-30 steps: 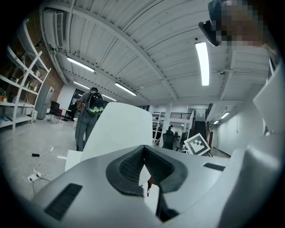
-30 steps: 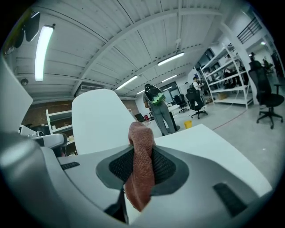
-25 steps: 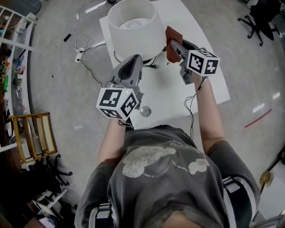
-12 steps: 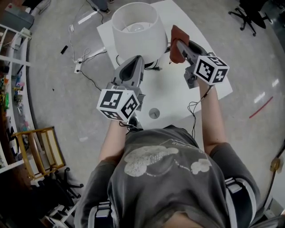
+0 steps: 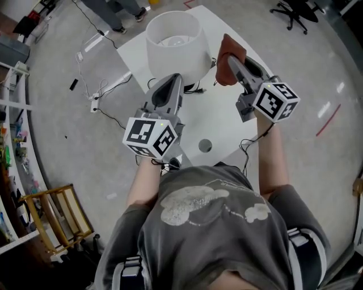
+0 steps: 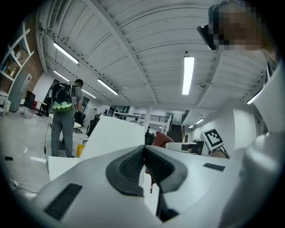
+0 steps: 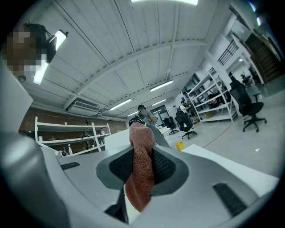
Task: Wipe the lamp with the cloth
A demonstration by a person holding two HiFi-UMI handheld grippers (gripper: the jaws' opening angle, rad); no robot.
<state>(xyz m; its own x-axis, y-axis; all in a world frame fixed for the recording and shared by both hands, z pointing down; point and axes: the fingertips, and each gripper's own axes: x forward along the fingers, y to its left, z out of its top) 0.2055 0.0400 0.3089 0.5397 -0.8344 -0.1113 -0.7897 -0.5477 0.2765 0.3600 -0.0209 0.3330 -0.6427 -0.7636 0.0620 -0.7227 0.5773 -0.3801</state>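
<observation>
The grey floor [image 5: 68,141] fills most of the head view, with thin cables [image 5: 108,85] trailing over it at the left, a wooden rack [image 5: 54,218] at the near left and an office chair [image 5: 289,11] at the far right; a white worktop [image 5: 227,122] stands in the middle, set at an angle, with a small round hole [image 5: 205,145] near its near edge; a person in a grey printed shirt [image 5: 204,226] stands at that near edge, both forearms reaching out over it. The lamp [image 5: 173,42] stands on the far part of the worktop, its wide white shade open at the top and a bulb showing inside; a dark cord leaves its base toward the right. The left gripper [image 5: 173,79] points at the near side of the shade, close under its rim; in the left gripper view its jaws [image 6: 144,153] are pressed together with nothing between them. The right gripper [image 5: 231,59] is raised to the right of the lamp, its jaws clamped on the cloth [image 5: 222,69]; the cloth is reddish-brown, bunched, and hangs just right of the shade with a sliver of worktop showing between them; in the right gripper view it [image 7: 140,164] stands up between the ribbed pads and droops below them.
</observation>
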